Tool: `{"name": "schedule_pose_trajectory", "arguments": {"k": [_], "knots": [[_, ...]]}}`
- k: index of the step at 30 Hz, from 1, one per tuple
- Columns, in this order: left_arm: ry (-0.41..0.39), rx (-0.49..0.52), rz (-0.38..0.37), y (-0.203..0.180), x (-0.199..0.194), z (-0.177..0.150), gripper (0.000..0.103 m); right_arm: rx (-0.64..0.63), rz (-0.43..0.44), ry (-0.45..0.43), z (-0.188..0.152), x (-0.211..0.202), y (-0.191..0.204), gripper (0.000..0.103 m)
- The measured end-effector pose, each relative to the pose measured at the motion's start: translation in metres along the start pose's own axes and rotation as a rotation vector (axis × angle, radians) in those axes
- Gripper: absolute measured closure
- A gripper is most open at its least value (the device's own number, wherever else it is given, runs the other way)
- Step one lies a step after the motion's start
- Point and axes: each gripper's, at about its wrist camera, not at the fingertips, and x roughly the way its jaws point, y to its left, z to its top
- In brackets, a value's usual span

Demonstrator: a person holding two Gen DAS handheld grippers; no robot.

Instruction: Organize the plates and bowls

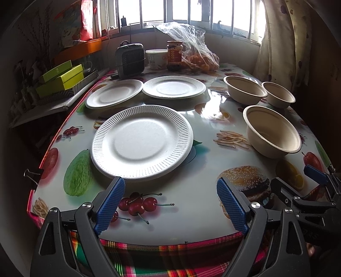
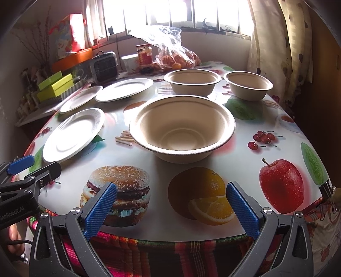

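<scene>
Tableware on our fruit-print oilcloth table (image 1: 191, 223)
We hold left gripper (image 1: 170, 189) and right gripper (image 2: 171, 194) spread (nothing pinched); ribbed white paper plate (image 1: 142, 141) centre frame, beige pulp bowl (image 2: 182, 127) centre.

This is a home, a dining corner by a barred window (image 1: 187, 12). The table (image 1: 191, 213) wears a glossy oilcloth printed with fruits and a burger. A patterned curtain (image 1: 283, 38), a sauce jar (image 1: 174, 55), a bag of oranges (image 1: 200, 57) and a small heater (image 1: 130, 59) are there.

Three plates, three bowls.
White plates (image 1: 142, 142) (image 1: 114, 93) (image 1: 174, 87) sit toward 10 o'clock; tan bowls (image 1: 272, 131) (image 1: 245, 89) (image 1: 278, 94) toward 2 o'clock; one jar (image 1: 174, 55), one tub (image 1: 157, 58).
</scene>
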Motion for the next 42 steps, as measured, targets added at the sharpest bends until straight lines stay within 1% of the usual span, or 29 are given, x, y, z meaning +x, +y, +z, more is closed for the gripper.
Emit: {"name": "schedule_pose_trajectory", "arguments": {"k": [28, 37, 40, 42], "knots": [[-0.005, -0.006, -0.001, 0.004, -0.002, 0.0, 0.014, -0.006, 0.006, -0.007, 0.002, -0.003, 0.0, 0.0], [-0.024, -0.013, 0.002, 0.013, -0.009, 0.006, 0.014, -0.027, 0.065, -0.047, 0.01, -0.014, 0.006, 0.0], [-0.029, -0.027, 0.0, 0.02, -0.012, 0.01, 0.014, -0.042, 0.074, -0.067, 0.018, -0.019, 0.008, 0.0], [-0.033, -0.045, -0.017, 0.029, -0.015, 0.014, 0.014, -0.051, 0.082, -0.089, 0.025, -0.023, 0.01, 0.0]]}}
